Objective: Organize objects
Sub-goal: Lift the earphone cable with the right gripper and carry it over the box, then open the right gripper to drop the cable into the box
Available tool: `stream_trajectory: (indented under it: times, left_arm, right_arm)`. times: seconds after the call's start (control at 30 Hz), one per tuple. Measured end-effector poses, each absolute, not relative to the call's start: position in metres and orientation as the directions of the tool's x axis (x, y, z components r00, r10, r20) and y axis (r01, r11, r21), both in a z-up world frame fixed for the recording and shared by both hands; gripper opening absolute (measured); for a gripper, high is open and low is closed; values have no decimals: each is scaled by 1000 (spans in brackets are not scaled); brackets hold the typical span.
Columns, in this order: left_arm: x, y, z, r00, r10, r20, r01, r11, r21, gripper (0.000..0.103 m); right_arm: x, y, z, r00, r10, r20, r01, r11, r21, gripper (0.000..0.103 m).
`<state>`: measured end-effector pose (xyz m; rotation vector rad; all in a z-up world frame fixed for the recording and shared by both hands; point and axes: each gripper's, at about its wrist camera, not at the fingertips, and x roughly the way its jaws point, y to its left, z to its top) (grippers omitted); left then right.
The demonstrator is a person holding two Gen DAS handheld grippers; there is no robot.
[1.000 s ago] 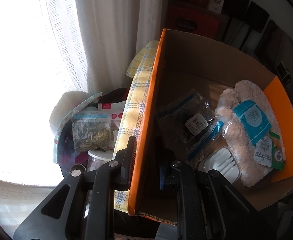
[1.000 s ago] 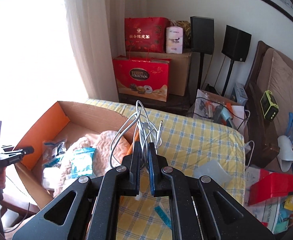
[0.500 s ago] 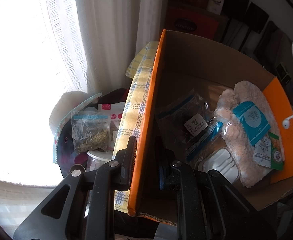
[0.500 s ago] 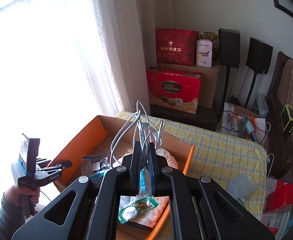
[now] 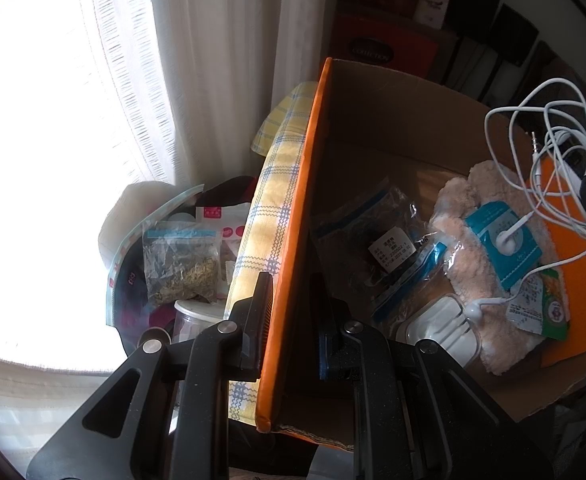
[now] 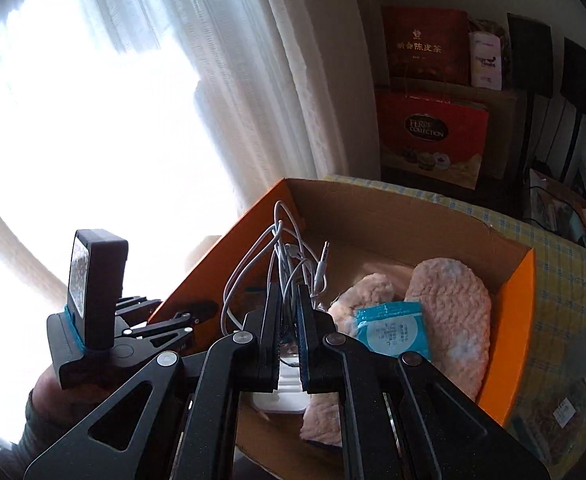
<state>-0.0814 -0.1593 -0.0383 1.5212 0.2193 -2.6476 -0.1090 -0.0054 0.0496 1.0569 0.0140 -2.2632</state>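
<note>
1. A cluttered room with a bright curtained window (image 6: 141,92); a bed in a yellow checked cover (image 6: 565,280) carries an open cardboard box (image 5: 393,128) with orange outer walls.
2. Nearest, the left gripper (image 5: 289,316) is clamped on the box's orange side wall (image 5: 293,240), one finger outside and one inside. This looks like a bracing hold, steadying the box while things go in.
3. The right gripper (image 6: 289,320) has its jaws nearly together, pinching a tangled white earphone cable (image 6: 277,252). Loops and the jack plug stand up above the fingers.
4. In the left view the cable hangs over the box's far side, its earbuds (image 5: 507,240) dangling onto the contents. Judging by that, the cable is about to be dropped in and has not been released.
5. Inside the box: fluffy pink slippers (image 6: 449,312), a teal packet (image 6: 393,332) lying on them, a zip bag with dark contents (image 5: 377,240), a white case (image 5: 445,328) and a small green packet (image 5: 549,308).
6. Beyond the box wall, off the bed, a zip bag of dried herbs (image 5: 181,264) rests on other clutter.
7. Farthest back, red gift boxes (image 6: 433,136) and black speakers (image 6: 581,72) stand against the wall.
</note>
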Motion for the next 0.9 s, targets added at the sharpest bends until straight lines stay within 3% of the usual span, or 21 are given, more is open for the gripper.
stream_trajectory:
  times: [0.37, 0.9]
  left_arm:
    - [-80, -160, -38, -504, 4, -864, 142, -986, -88, 16]
    - [-82, -160, -40, -504, 2, -864, 141, -986, -84, 16]
  right_arm:
    - [-105, -42, 7, -388, -478, -788, 575, -794, 199, 12]
    - [-109, 9, 47, -495, -422, -760, 501, -853, 147, 27]
